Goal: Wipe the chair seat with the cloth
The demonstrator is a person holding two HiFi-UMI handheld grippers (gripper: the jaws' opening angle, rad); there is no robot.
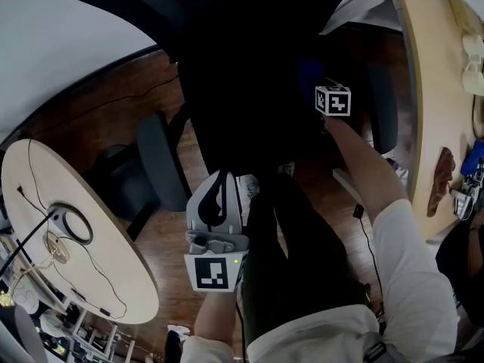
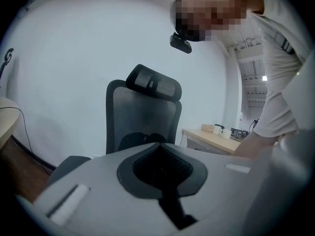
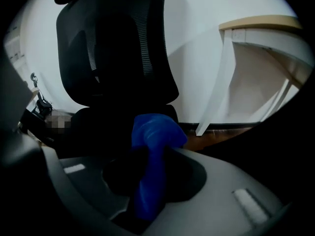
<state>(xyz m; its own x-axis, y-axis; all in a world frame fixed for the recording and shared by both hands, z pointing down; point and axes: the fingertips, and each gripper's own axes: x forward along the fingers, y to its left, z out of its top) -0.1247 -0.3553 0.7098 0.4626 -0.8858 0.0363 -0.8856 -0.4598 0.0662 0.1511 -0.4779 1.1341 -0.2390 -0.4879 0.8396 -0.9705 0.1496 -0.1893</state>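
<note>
The black office chair (image 1: 249, 89) fills the top middle of the head view, its seat (image 1: 257, 127) very dark. My right gripper (image 1: 327, 91) reaches over the seat's right part, shut on a blue cloth (image 3: 156, 132). The cloth bunches up out of the jaws in front of the chair's backrest (image 3: 113, 48). In the head view it shows only as a faint blue patch (image 1: 309, 72). My left gripper (image 1: 220, 177) hangs back near the person's legs, off the seat. Its jaws look shut with nothing between them.
A round pale table (image 1: 68, 233) with cables stands at the lower left, and a long wooden table (image 1: 423, 89) runs down the right. A second grey mesh chair (image 2: 142, 112) faces the left gripper. The chair's armrests (image 1: 160, 161) stick out on both sides. A white table leg (image 3: 216, 82) stands right of the backrest.
</note>
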